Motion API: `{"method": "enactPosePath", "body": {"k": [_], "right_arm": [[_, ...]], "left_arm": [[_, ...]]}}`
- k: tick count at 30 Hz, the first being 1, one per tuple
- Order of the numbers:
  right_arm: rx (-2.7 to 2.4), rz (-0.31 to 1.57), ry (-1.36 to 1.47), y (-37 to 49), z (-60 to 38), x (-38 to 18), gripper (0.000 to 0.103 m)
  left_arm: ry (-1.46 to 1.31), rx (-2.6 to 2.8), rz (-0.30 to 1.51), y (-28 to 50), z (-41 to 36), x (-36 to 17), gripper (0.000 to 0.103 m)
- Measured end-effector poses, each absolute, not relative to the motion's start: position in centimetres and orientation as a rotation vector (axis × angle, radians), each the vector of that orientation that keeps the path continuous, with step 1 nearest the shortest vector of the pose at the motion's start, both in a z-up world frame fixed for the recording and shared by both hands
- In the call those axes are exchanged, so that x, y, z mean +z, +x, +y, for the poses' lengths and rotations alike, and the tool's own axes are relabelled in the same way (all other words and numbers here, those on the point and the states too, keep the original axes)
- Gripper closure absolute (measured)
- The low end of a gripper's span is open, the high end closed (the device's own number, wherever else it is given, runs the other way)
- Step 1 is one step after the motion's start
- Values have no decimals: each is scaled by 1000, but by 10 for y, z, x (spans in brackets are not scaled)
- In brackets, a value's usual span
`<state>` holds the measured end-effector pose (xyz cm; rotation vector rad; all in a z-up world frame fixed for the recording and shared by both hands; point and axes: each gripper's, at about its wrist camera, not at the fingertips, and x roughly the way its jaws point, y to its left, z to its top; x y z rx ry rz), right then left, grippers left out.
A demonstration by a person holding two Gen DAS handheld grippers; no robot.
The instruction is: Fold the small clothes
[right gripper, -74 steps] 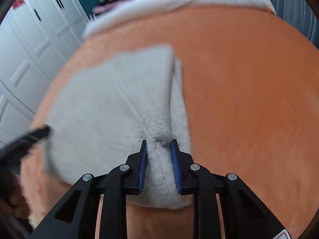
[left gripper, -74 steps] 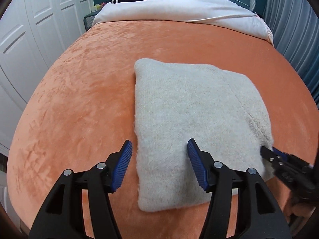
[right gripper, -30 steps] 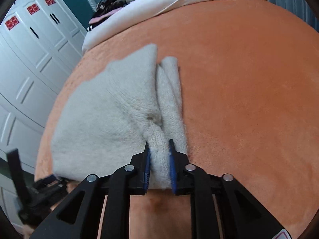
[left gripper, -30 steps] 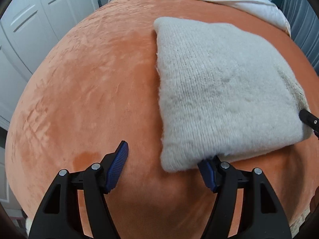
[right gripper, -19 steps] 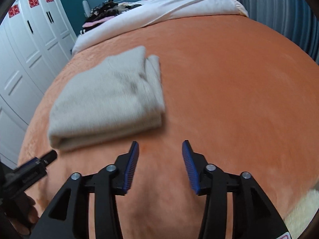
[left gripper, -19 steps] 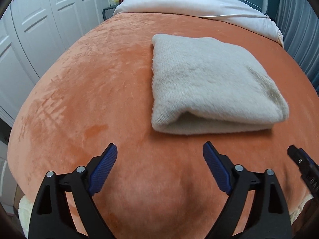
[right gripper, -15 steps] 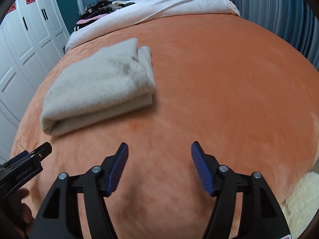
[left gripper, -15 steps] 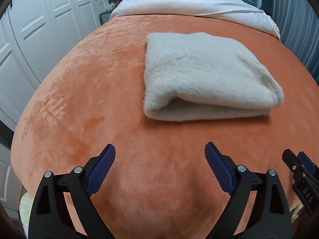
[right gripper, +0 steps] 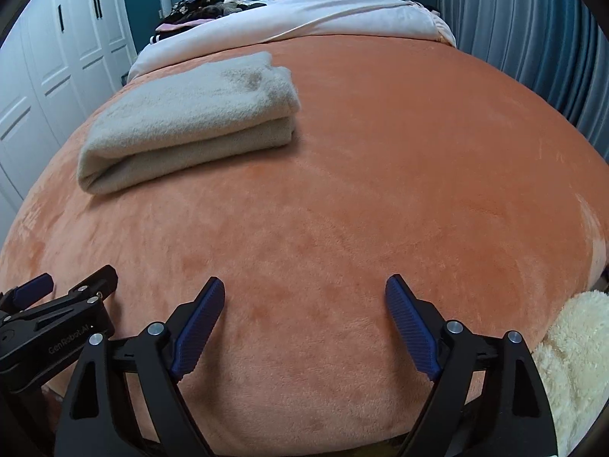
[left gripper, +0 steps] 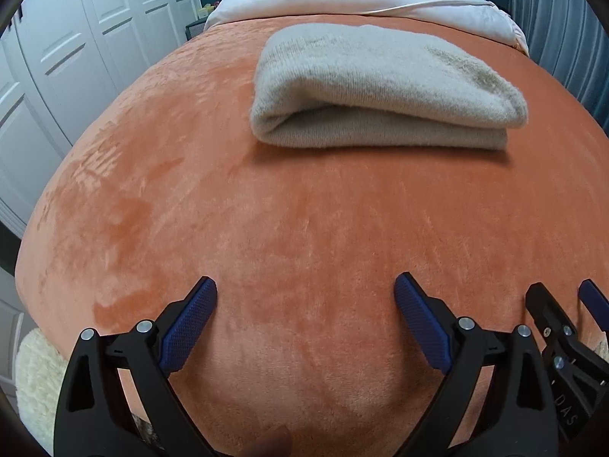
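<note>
1. One folded grey knit garment (left gripper: 380,87), lying on the orange bed (left gripper: 304,228).
2. Left hand-held gripper (left gripper: 304,304): just spread wide, empty.
3. Right hand-held gripper (right gripper: 304,304): just spread wide, empty, well short of garment.

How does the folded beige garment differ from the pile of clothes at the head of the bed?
The folded beige garment is one pale piece in neat flat layers; the pile of clothes is dark, mixed and heaped loose. The garment lies on the orange blanket, the pile beyond it on the white bedding. Both rest untouched on the bed.
</note>
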<state>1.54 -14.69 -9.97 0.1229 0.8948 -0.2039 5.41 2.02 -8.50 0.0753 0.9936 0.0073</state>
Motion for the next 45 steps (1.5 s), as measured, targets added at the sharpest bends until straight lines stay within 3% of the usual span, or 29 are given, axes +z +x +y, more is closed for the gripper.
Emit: {"method": "enactPosePath", "body": {"k": [9,20,45], "right_arm": [[-198,855,82,7,-138,-109,14],[-191,837,71,7,-136,-114,5],[-191,835,70,7,-135,-115,5]], "left_arm": [[79,7,966,49,21,-92,5],[87,3,937,45,19,-97,5],[79,13,887,37,15,-99,5]]}}
